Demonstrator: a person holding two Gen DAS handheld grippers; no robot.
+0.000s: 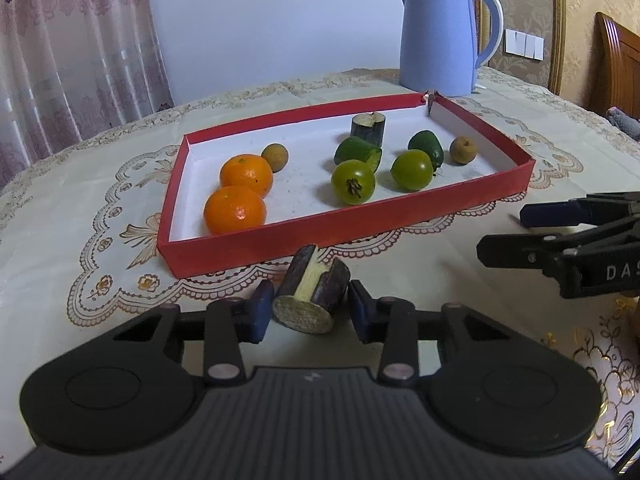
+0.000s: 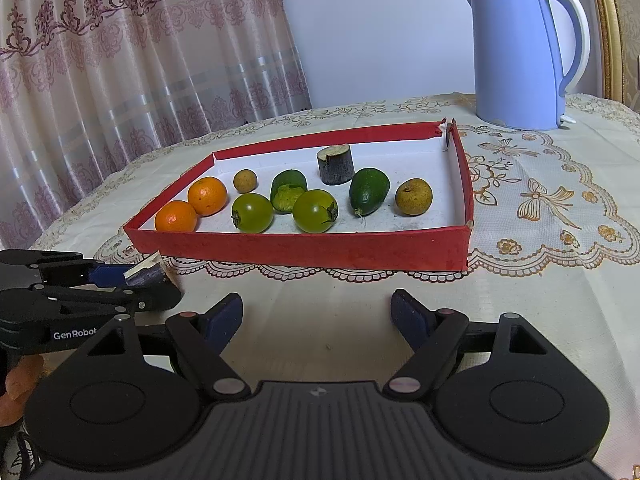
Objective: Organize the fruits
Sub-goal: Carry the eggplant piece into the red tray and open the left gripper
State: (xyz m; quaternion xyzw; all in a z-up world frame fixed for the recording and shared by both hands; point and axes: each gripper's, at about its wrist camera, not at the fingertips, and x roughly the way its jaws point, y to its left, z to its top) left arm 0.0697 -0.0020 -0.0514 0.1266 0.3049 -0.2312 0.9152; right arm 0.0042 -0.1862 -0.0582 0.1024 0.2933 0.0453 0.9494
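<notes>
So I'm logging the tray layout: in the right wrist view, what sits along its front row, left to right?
Near orange → left green tomato → right green tomato → whole green fruit → brown longan.

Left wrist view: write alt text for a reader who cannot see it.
The left gripper brackets a dark sugarcane piece lying on the tablecloth just in front of a red tray. The tray holds two oranges, green fruits and another cane piece, with a blue kettle behind. The right gripper enters at right.
</notes>
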